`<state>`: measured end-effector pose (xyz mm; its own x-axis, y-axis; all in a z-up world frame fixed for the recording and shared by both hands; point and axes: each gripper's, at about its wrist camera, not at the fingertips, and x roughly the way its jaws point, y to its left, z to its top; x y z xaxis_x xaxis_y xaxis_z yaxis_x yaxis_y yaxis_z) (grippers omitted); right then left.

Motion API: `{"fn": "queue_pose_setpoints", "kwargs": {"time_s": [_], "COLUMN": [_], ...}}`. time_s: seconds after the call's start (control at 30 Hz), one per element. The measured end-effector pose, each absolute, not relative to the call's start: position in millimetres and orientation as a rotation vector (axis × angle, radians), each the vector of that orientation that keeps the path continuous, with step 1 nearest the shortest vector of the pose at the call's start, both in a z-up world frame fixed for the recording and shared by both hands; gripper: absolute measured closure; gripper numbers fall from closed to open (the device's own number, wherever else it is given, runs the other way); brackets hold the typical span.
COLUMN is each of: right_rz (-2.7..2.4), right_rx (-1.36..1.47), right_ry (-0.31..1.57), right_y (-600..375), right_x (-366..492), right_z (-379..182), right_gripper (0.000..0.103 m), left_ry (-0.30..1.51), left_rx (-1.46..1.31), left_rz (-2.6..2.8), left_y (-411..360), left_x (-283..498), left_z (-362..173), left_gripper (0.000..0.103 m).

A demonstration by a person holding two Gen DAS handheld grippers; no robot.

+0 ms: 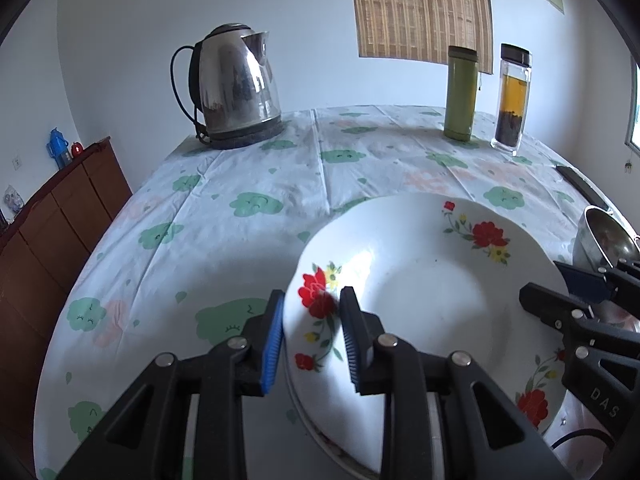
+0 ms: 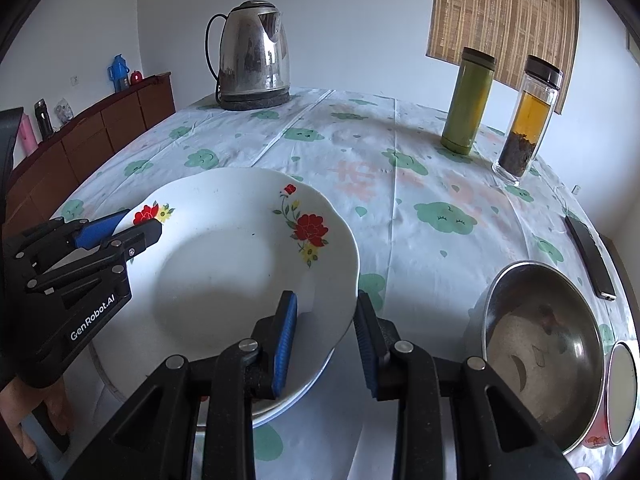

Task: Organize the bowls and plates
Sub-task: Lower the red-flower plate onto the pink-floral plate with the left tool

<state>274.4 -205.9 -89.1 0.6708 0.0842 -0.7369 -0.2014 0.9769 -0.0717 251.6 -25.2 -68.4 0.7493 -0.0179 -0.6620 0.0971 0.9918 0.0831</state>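
Note:
A white plate with red flowers (image 1: pixel 420 280) (image 2: pixel 224 264) sits tilted over a second plate (image 2: pixel 308 394) (image 1: pixel 316 428), of which only an edge shows. My left gripper (image 1: pixel 313 300) is shut on the floral plate's left rim, one pad above and one below; the right wrist view shows it from the side (image 2: pixel 140 224). On the opposite rim my right gripper (image 2: pixel 326 300) (image 1: pixel 544 280) is shut too. A steel bowl (image 2: pixel 544 360) (image 1: pixel 604 236) stands just right of the plates, with a smaller white dish (image 2: pixel 622 392) beside it.
At the table's far side stand a steel kettle (image 1: pixel 236 88), a green flask (image 1: pixel 460 96) and a glass tea bottle (image 1: pixel 512 100). A dark phone (image 2: pixel 590 256) lies near the right edge. A wooden cabinet (image 1: pixel 60 216) runs along the left wall. A hand (image 2: pixel 52 408) shows lower left.

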Motion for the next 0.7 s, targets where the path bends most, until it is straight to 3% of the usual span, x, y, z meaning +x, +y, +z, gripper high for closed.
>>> {"fn": "queue_pose_setpoints", "kwargs": {"time_s": [0.57, 0.7], "right_rz": [0.176, 0.165], "right_rx": [-0.133, -0.128], "right_ry": [0.797, 0.791], "right_y": [-206.2, -208.9], "right_x": [273.5, 274.4], "right_z": [-84.6, -83.9], "right_gripper": [0.07, 0.07], "left_ry": [0.713, 0.667], "left_rx": [0.103, 0.114], "left_rz": [-0.071, -0.056], "left_y": [-22.3, -21.2], "left_x": [249.8, 244.7], "left_z": [-67.8, -62.2], "left_gripper": [0.078, 0.066]}}
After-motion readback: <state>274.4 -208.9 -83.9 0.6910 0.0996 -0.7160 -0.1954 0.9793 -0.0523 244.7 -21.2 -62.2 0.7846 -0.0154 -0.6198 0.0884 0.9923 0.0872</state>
